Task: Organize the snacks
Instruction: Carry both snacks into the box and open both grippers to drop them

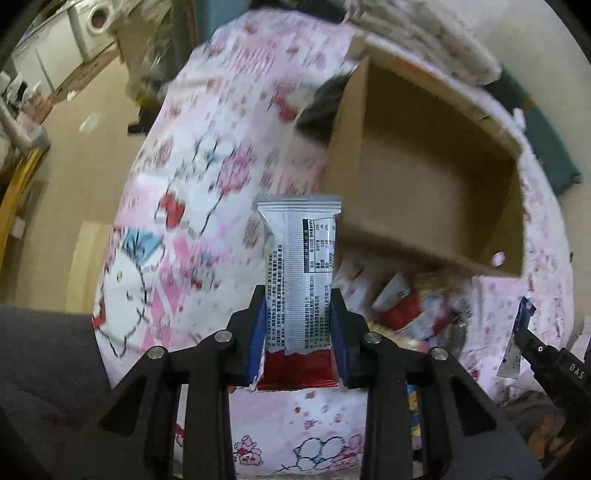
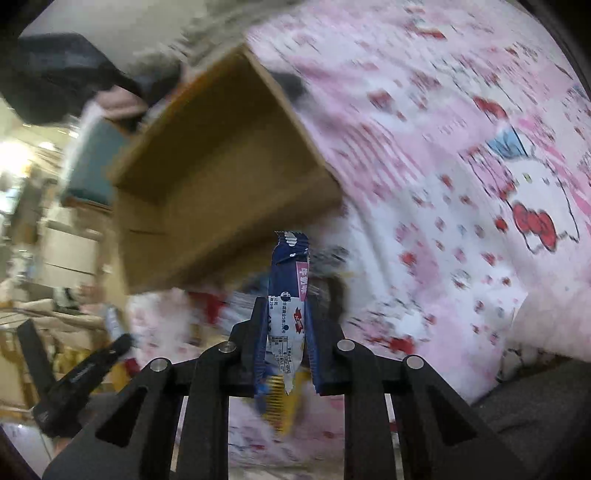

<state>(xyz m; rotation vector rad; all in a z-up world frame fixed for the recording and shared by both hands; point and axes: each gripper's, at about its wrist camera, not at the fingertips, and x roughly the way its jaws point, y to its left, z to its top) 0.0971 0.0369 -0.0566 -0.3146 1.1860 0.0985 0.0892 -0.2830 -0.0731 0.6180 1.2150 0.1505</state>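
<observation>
Spread under everything, a pink cartoon-cat bedsheet [image 1: 192, 206], seen again in the right wrist view [image 2: 461, 206]. On it, an open cardboard box [image 1: 424, 177], bare brown inside, also in the right view [image 2: 221, 177], tilted and smeared by motion. Behind its far wall, something grey and furry [image 1: 321, 107], mostly hidden, not identifiable. Just beside the box's near wall, a pile of snacks [image 1: 410, 310] in white, red and yellow wrappers, partly covered by that wall; blurred to streaks in the right view [image 2: 221, 306]. Off the bed at far left, a washing machine [image 1: 94, 22], cut by the frame edge.

Left gripper [image 1: 300, 321] clamped on a white bar [image 1: 301, 266], back side facing the lens with small print and a red bottom band, standing upright between the blue pads [image 1: 257, 332], held above the sheet left of the box. Right gripper [image 2: 284, 332] closed on a blue bar [image 2: 288, 295], thin and twisted, top edge reaching the box's near wall in the view. Same blue bar glimpsed at the left view's right edge [image 1: 519, 332], half cut off. Left gripper's black body low left in the right view [image 2: 85, 373], fingers unclear there.
</observation>
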